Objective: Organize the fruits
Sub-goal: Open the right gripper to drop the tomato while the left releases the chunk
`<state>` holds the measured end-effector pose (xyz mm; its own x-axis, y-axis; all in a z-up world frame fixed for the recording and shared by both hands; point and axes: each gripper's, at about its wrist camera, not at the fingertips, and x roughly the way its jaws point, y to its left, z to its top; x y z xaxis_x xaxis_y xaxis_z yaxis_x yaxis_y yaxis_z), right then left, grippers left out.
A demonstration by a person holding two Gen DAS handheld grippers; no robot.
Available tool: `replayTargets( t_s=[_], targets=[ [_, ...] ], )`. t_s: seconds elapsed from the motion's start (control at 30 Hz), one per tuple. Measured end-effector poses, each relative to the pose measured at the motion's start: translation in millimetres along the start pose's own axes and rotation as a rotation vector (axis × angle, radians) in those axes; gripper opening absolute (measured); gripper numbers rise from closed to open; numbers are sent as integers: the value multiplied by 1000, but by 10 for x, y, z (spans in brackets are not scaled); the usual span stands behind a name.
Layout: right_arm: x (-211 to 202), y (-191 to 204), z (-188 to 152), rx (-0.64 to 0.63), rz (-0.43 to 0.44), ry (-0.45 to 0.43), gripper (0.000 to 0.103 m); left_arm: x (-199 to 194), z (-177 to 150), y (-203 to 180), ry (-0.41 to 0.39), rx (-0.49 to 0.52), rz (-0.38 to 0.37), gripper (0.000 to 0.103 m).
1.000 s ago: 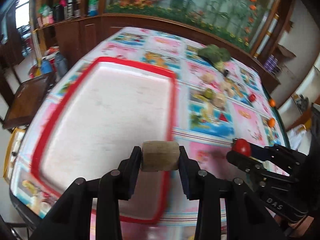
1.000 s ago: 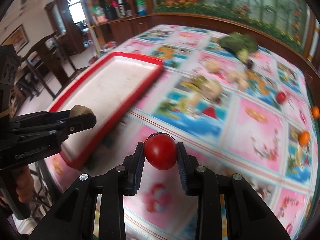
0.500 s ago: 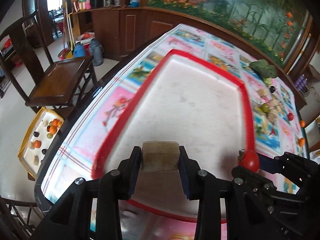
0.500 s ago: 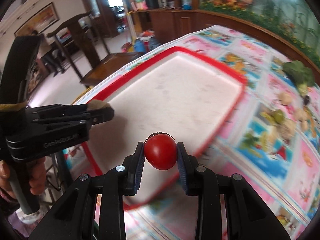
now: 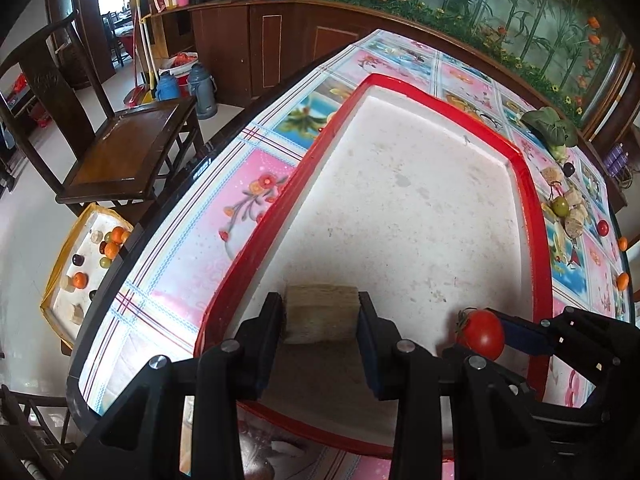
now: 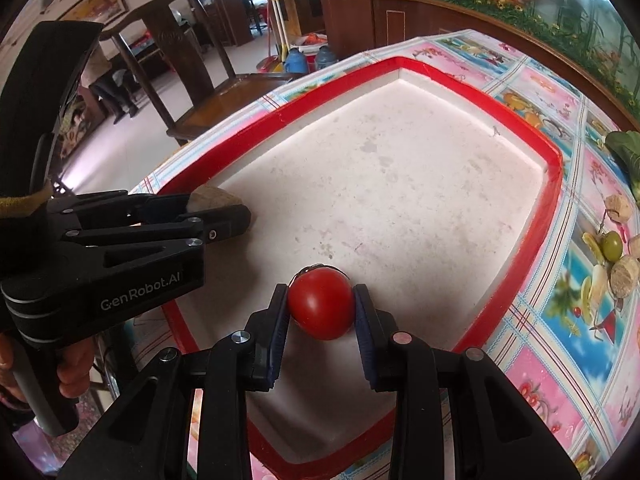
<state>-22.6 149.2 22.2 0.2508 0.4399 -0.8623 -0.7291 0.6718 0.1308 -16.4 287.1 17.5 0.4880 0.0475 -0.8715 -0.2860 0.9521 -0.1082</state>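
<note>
Red tomato (image 6: 321, 305) is pinched between the closed fingers of the right gripper (image 6: 321, 308), above the tray (image 6: 554, 184). A tan block (image 5: 321, 313) is seen between the left gripper (image 5: 321, 316) fingers, which are opening, over the tray's near corner on the desk (image 5: 240, 208).

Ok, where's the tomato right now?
The tomato is clamped in the right hand-held gripper, over the near part of the red-rimmed tray; the left wrist view shows it bottom right.

tray (image 5: 538, 240) on table (image 5: 208, 232), chair (image 5: 120, 152) beside
</note>
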Motion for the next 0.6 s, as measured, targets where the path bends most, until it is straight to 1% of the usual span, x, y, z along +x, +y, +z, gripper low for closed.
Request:
replayTargets(
  t_s=[0.07,0.1,0.13,0.2,0.3,0.4,0.5,0.6],
  targets=[
    [-1,-1,3,-2,2,0,33,-1,2,-4,6,-1,2,48],
    [-2,-4,2,-2,-1,1,35,1,4,-9,12,-2,8,58],
    [-11,0,-6,-1,-5,0,39,-4,1,-11,10,-5,15,63],
    [-31,-4,-15,1,-1,-1,39,-27,-8,-16,-2,-4,26,64],
    [-75,-12,-25,1,-8,-10,39,-36,-16,-18,5,-5,35,68],
    [-132,-14,-53,0,-16,-12,39,-66,-27,-23,6,-13,35,68],
    [-206,-26,-83,3,-18,-20,39,-111,-43,-46,1,-21,42,74],
    [-287,-40,-119,9,-22,-28,39,-191,-78,-94,-10,-26,38,74]
  ],
)
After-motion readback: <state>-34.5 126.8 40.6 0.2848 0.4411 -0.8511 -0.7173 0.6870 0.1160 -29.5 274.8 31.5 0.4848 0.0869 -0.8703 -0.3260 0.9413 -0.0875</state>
